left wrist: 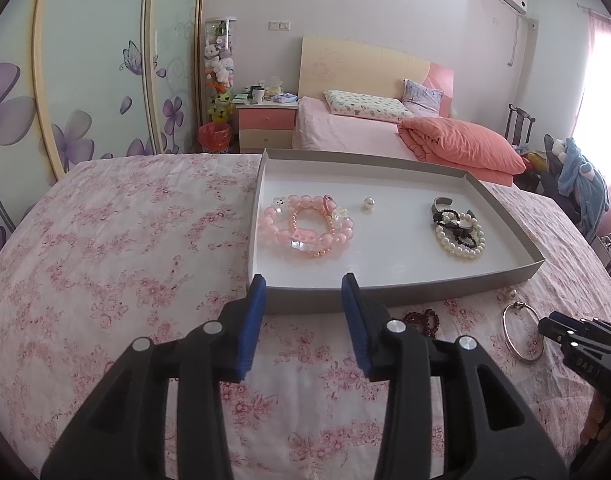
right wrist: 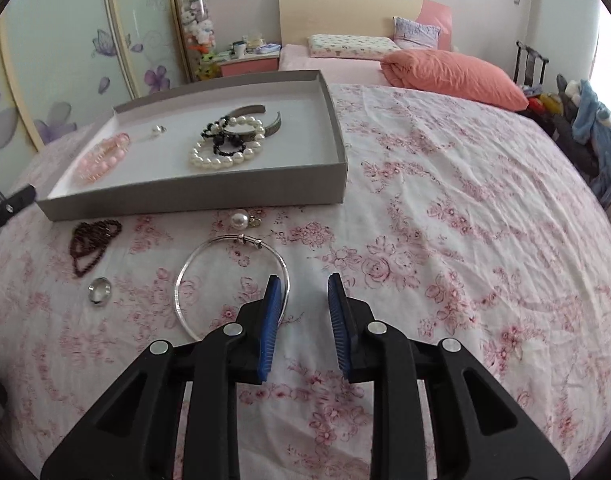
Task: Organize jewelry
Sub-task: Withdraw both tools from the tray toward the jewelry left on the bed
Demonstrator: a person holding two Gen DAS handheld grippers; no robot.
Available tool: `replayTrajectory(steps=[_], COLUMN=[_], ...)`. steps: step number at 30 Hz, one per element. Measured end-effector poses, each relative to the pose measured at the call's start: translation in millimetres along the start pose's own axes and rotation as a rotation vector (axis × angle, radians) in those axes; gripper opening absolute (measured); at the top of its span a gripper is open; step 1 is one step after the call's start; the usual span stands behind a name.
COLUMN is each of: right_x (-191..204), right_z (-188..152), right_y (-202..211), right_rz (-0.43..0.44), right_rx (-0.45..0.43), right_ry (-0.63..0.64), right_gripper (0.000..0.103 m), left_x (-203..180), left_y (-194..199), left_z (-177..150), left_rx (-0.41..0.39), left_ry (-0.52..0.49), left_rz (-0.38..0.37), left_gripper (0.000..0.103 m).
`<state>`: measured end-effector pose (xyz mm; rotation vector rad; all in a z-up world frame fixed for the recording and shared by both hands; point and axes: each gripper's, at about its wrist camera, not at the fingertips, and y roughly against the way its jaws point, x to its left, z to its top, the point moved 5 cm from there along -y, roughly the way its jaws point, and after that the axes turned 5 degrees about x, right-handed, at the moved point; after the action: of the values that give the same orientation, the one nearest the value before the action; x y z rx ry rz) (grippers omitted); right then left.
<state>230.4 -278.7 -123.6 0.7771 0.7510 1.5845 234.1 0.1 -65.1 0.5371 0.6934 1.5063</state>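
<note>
over floral bedspread (right wrist: 445, 200), both tongs empty, parted

The left gripper (left wrist: 303, 284) was built of matte black plastic arms with triangular cut-outs, and round silver pivot pins were set at the joints. Bright blue ribbed pads (left wrist: 254, 322) were fitted to the inner faces of its fingers. The right gripper (right wrist: 305, 286) was made alike, with blue ridged pads (right wrist: 339, 322) and silver pins. In the left wrist view, small white dots and faint embossed lettering were seen on its black housing.
</note>
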Motion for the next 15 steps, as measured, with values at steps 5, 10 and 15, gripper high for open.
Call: replayTrajectory(steps=[5,10,15], right_x=[18.6,37.8,44.7], right_z=[0.4,-1.0,1.8], right_y=[7.1,-5.5,-14.2], right_rz=[0.085,0.093,0.046], right_rx=[-0.012,0.03,0.039], right_ry=[0.035,0.087,0.117], right_gripper=[0.06,0.071,0.077], left_x=[-3.3,-5.0,-5.8], left_y=[-1.7,-1.3,-1.5], left_z=[-1.6,-1.9,-3.0], left_rx=[0.007,0.009,0.011], left_ry=[-0.004,-0.007,-0.011], left_rz=[0.004,0.004,0.002], left_gripper=[0.042,0.043,0.046])
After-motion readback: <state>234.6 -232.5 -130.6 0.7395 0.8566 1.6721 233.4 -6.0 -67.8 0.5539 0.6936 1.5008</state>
